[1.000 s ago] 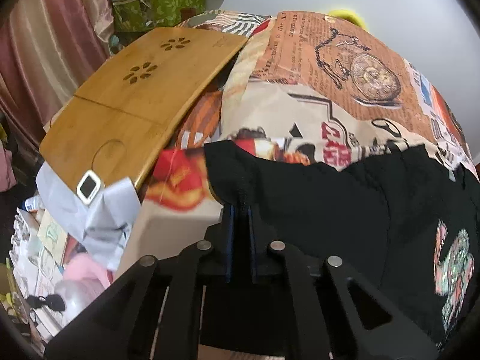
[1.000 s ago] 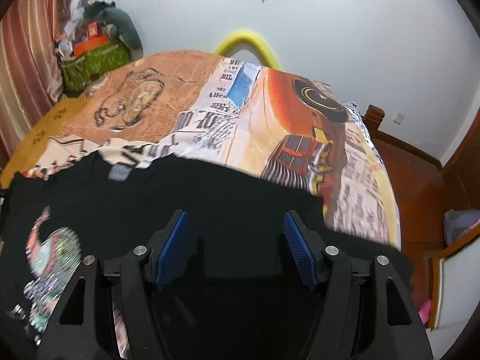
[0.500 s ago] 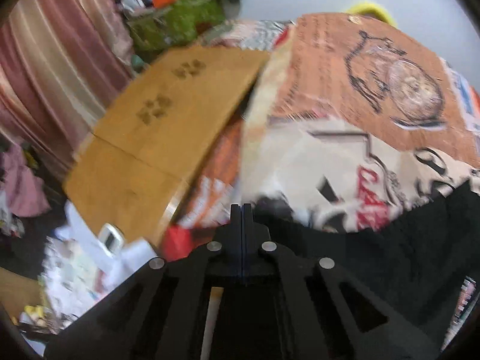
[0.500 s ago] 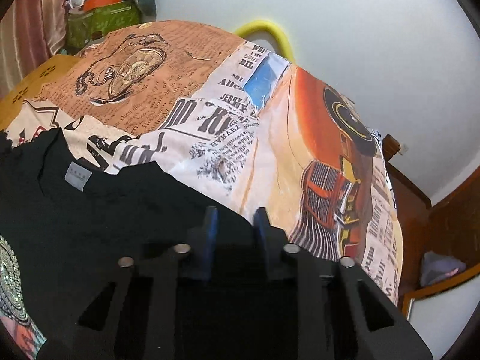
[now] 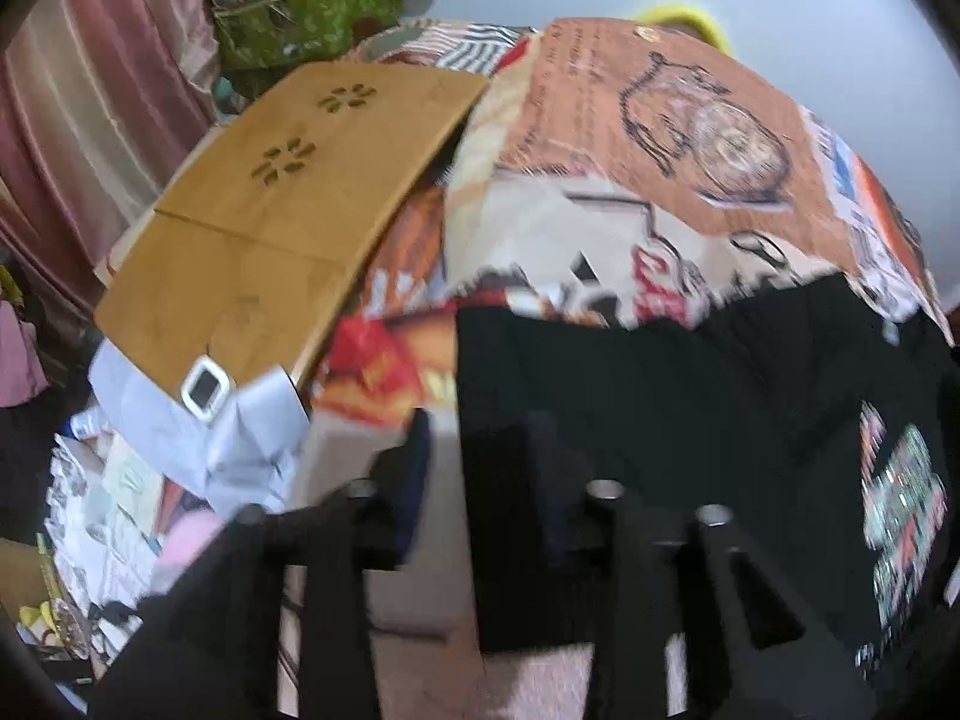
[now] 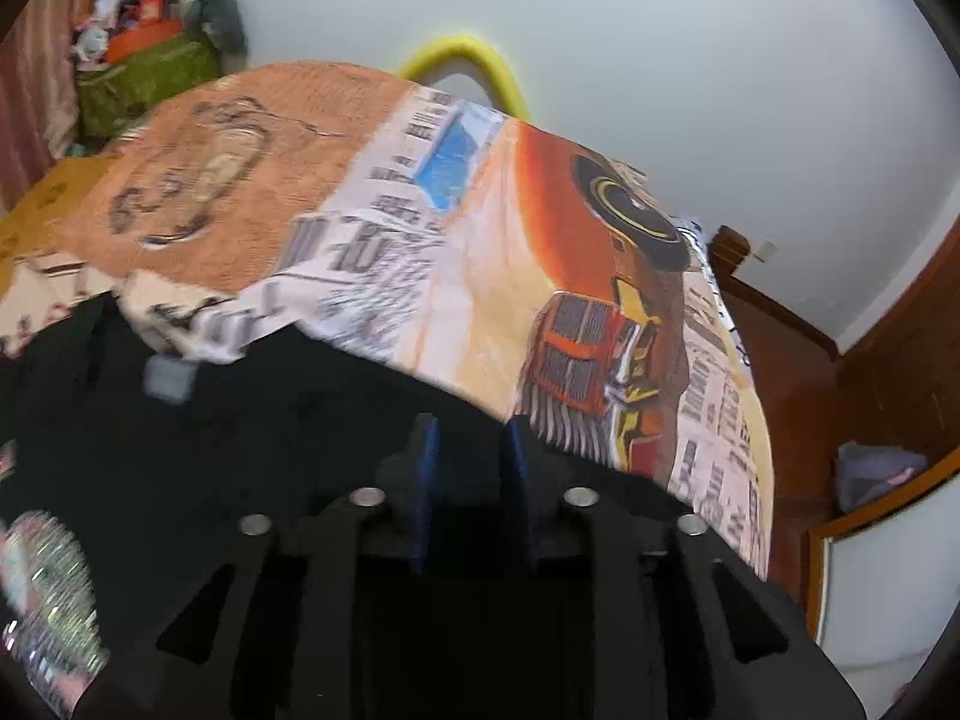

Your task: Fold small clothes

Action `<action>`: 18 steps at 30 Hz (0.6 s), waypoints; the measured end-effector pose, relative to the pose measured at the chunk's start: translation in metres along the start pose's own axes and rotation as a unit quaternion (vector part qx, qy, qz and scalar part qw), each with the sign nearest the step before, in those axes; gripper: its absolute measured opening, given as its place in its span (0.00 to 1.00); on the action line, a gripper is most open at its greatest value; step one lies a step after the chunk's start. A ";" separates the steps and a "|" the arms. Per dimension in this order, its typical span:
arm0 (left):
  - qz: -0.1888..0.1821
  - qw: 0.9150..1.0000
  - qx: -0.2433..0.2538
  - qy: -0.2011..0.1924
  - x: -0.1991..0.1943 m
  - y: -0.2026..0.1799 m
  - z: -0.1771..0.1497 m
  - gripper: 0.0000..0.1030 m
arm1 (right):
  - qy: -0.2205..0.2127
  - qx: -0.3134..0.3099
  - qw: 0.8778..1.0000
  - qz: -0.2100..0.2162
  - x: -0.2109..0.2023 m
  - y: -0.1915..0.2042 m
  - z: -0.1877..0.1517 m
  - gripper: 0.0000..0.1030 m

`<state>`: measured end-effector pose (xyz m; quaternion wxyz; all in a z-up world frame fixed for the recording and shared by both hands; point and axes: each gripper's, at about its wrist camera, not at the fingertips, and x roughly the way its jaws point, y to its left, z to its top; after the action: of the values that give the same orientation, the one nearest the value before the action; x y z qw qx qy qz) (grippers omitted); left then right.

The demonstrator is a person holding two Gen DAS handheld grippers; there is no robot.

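Note:
A black T-shirt (image 5: pixel 660 420) with a colourful front print (image 5: pixel 900 510) lies flat on a printed bedspread (image 5: pixel 660 150). My left gripper (image 5: pixel 480 444) hangs over the shirt's left edge. Its jaws are opening, and the edge of the cloth lies between the fingers with neither pad pressing on it. In the right wrist view the shirt (image 6: pixel 240 432) shows its grey neck label (image 6: pixel 168 378) and print (image 6: pixel 48 576). My right gripper (image 6: pixel 468 462) is over the right shoulder area with its blue pads apart. Its jaws are opening too, with black cloth below the gap.
A wooden lap table (image 5: pixel 288 198) rests on the bed's left side, with a small white device (image 5: pixel 204 387) and pale cloth (image 5: pixel 240 438) at its near end. Beyond are a green box (image 5: pixel 300 18), a pink curtain (image 5: pixel 90 90) and floor clutter. A wooden floor (image 6: pixel 798 372) lies right of the bed.
The left jaws, shut half a second ago, now stand apart, and that gripper has drawn back over the shirt's left edge. The right jaws narrowed, then widened again.

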<state>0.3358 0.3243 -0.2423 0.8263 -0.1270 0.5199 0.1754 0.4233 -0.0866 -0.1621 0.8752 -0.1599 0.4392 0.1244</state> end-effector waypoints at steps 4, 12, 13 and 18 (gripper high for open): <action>-0.039 0.999 -0.023 0.022 -0.002 0.003 -0.029 0.48 | -0.039 -0.020 0.999 0.029 -0.046 0.004 -0.019 0.50; -0.011 0.999 -0.030 0.028 0.015 -0.011 -0.050 0.12 | -0.080 -0.028 0.994 0.076 -0.106 0.008 -0.057 0.58; -0.011 0.999 -0.026 0.028 0.014 -0.012 -0.047 0.07 | -0.082 -0.028 0.993 0.079 -0.110 0.008 -0.061 0.58; 0.026 0.999 -0.030 0.008 -0.002 -0.014 -0.026 0.04 | -0.086 -0.026 0.992 0.091 -0.125 0.006 -0.077 0.58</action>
<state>0.3198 0.3007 -0.2513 0.8130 -0.1397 0.5245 0.2110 0.2925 -0.1208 -0.1051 0.8901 -0.1310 0.3721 0.2282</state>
